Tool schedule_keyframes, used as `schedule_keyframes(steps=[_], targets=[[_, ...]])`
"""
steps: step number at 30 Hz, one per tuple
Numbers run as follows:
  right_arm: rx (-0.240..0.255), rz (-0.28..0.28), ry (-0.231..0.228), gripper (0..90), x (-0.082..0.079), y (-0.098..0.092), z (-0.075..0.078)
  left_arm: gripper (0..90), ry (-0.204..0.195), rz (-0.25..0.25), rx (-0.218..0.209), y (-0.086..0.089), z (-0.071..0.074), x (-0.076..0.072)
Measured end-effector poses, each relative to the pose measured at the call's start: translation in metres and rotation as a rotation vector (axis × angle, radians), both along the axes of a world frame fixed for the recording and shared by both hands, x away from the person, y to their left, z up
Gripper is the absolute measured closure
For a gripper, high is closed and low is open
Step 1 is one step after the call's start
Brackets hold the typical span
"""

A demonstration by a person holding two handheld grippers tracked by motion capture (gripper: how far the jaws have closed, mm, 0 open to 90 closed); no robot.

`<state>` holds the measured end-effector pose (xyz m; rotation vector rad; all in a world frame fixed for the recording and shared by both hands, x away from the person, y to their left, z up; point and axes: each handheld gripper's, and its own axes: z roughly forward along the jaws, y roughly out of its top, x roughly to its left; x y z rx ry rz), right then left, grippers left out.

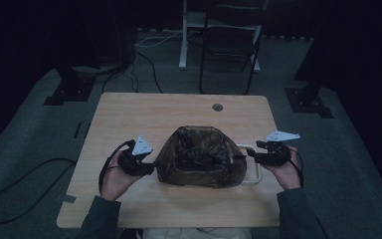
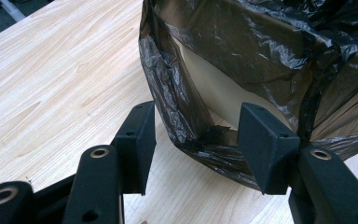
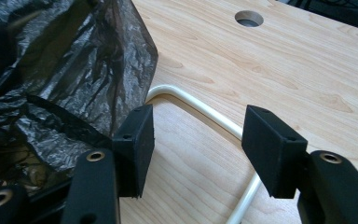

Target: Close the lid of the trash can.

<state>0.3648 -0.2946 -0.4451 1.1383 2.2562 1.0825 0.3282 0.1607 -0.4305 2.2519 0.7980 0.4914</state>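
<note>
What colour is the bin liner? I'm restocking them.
Translucent dark brown-black bin liner, clearest in the left gripper view.

Left hand-held gripper point(image 1: 146, 164) jaws apart; right hand-held gripper point(image 1: 248, 157) likewise.

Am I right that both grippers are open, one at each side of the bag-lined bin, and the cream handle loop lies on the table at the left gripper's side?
Not quite: the cream handle loop lies at the right gripper's side, as the right gripper view shows. Both grippers are open, the left gripper opposite, flanking the bag-lined bin on the table.
</note>
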Motion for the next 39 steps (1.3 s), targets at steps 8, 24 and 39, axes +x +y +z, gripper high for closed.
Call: schedule_keyframes(steps=[8, 24, 39], targets=[[0.004, -0.007, 0.003, 43.3, 0.001, -0.004, 0.0, 47.3, -0.001, 0.005, -0.001, 0.002, 0.0, -0.001], [-0.006, -0.025, 0.017, 43.3, 0.008, -0.008, -0.002, 47.2, -0.003, 0.007, 0.0, 0.003, 0.001, -0.001], [-0.018, -0.042, 0.043, 43.1, 0.013, -0.013, -0.009, 46.7, 0.006, 0.009, -0.003, 0.004, 0.0, 0.0]])
